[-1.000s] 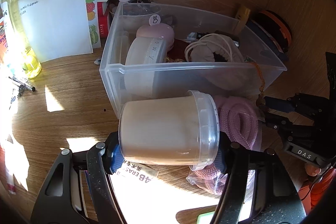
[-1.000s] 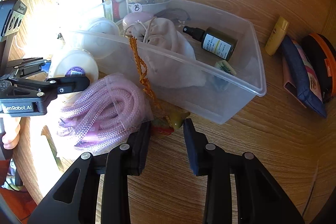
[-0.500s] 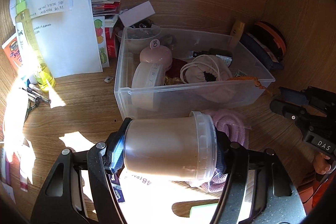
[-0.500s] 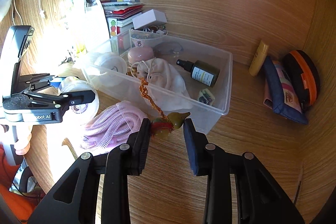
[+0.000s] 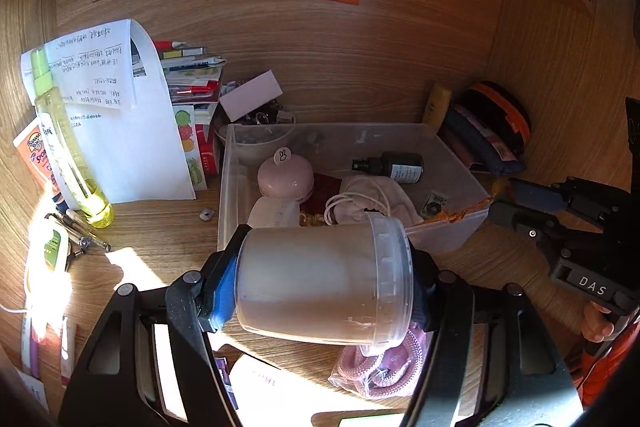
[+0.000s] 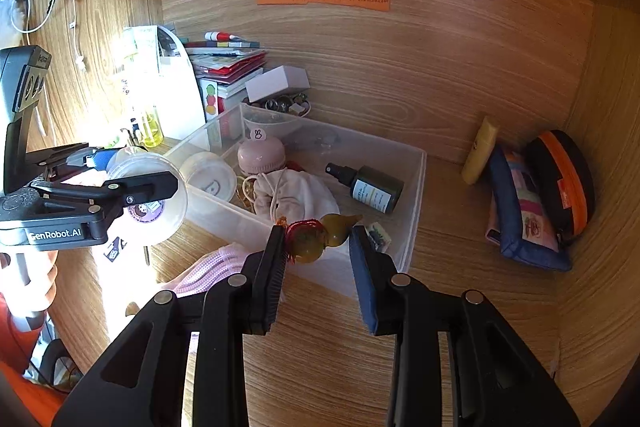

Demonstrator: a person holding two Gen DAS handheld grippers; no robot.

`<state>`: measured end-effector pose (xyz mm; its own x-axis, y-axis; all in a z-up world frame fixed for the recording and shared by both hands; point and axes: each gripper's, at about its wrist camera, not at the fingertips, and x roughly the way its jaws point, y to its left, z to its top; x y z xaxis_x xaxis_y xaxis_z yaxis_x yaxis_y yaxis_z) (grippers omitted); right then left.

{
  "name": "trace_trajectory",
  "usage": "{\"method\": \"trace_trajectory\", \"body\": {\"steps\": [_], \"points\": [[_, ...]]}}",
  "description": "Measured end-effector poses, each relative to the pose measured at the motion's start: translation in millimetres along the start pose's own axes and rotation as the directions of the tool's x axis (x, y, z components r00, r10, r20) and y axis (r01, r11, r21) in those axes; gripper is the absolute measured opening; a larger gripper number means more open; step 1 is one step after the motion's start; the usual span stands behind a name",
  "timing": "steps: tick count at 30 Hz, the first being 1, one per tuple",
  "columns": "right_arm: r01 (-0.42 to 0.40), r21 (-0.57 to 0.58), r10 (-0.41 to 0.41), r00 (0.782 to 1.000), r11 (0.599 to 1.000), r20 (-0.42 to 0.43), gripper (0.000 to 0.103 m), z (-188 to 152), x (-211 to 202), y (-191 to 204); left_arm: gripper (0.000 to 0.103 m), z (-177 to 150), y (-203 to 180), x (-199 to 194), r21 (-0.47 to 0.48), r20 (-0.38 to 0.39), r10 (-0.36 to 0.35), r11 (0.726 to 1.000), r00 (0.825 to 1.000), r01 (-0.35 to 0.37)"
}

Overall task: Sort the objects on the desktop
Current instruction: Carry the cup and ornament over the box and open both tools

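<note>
My left gripper (image 5: 320,287) is shut on a white lidded plastic jar (image 5: 324,283), held on its side above the desk in front of the clear storage bin (image 5: 460,227). The jar also shows in the right wrist view (image 6: 148,191). My right gripper (image 6: 320,239) is shut on a small olive gourd charm (image 6: 324,233) with a red tassel and orange cord, held over the bin's near wall (image 6: 332,267). The bin holds a dark spray bottle (image 6: 368,185), a cloth pouch (image 6: 296,195), a pink round case (image 6: 260,155) and a white tub (image 6: 210,177).
A bagged pink cord (image 5: 380,367) lies on the desk below the jar. Papers, books and a yellow bottle (image 5: 68,155) stand at the left. A blue pouch (image 6: 520,211), an orange-rimmed case (image 6: 568,179) and a yellow tube (image 6: 480,151) sit at the right wall.
Both grippers have risen and pulled back from the desk. The jar has lifted off the desk, and the charm's cord has come up out of the bin's front.
</note>
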<state>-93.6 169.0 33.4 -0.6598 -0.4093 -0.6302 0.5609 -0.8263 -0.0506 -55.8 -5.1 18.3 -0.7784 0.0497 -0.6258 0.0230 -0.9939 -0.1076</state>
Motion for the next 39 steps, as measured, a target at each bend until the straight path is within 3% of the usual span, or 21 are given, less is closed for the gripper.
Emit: {"method": "trace_trajectory", "body": {"steps": [14, 26, 39], "points": [[0.023, 0.027, -0.023, 1.000, 0.999, 0.016, 0.029, 24.8, 17.8, -26.0, 0.066, 41.7, 11.0, 16.8, -0.028, 0.010, -0.002, 1.000, 1.000, 0.003], [0.002, 0.032, 0.001, 0.996, 0.999, -0.092, 0.029, 18.2, 60.7, -37.2, 0.066, 50.5, 5.5, 65.4, -0.044, -0.076, -0.049, 0.998, 0.996, 0.045], [-0.008, 0.034, 0.013, 0.988, 0.999, -0.154, 0.029, 12.4, 89.5, -42.1, 0.066, 45.7, -26.3, 85.5, 0.078, -0.085, -0.008, 0.997, 0.996, 0.014]]}}
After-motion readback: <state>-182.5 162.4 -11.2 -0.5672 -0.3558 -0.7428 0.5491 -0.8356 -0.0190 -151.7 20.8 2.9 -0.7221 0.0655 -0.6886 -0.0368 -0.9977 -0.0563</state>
